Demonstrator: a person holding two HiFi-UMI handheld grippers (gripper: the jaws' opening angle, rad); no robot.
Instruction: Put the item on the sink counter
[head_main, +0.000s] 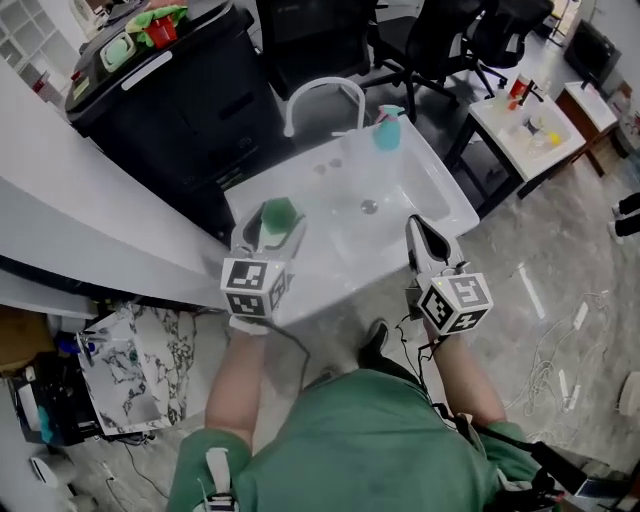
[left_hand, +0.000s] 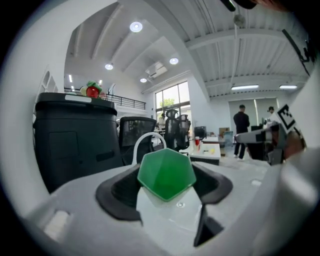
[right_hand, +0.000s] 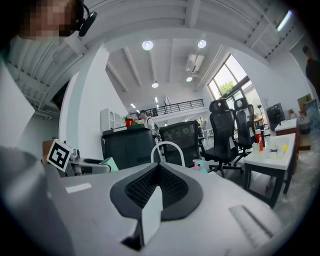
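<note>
A green faceted item (head_main: 279, 211) (left_hand: 166, 172) sits between the jaws of my left gripper (head_main: 274, 222) (left_hand: 167, 186), which is shut on it. It hangs over the front left part of the white sink counter (head_main: 312, 285); whether it touches the surface I cannot tell. My right gripper (head_main: 420, 226) (right_hand: 159, 186) is over the counter's front right edge, its jaws pressed together with nothing in them. The basin has a drain (head_main: 369, 207) in the middle and a white arched faucet (head_main: 322, 93) (left_hand: 148, 141) at the back.
A teal bottle (head_main: 388, 130) stands at the back right of the sink. Behind are a black cabinet (head_main: 170, 95) and black office chairs (head_main: 440, 40). A white table (head_main: 525, 125) stands to the right. A marble slab (head_main: 135, 365) and cables lie on the floor.
</note>
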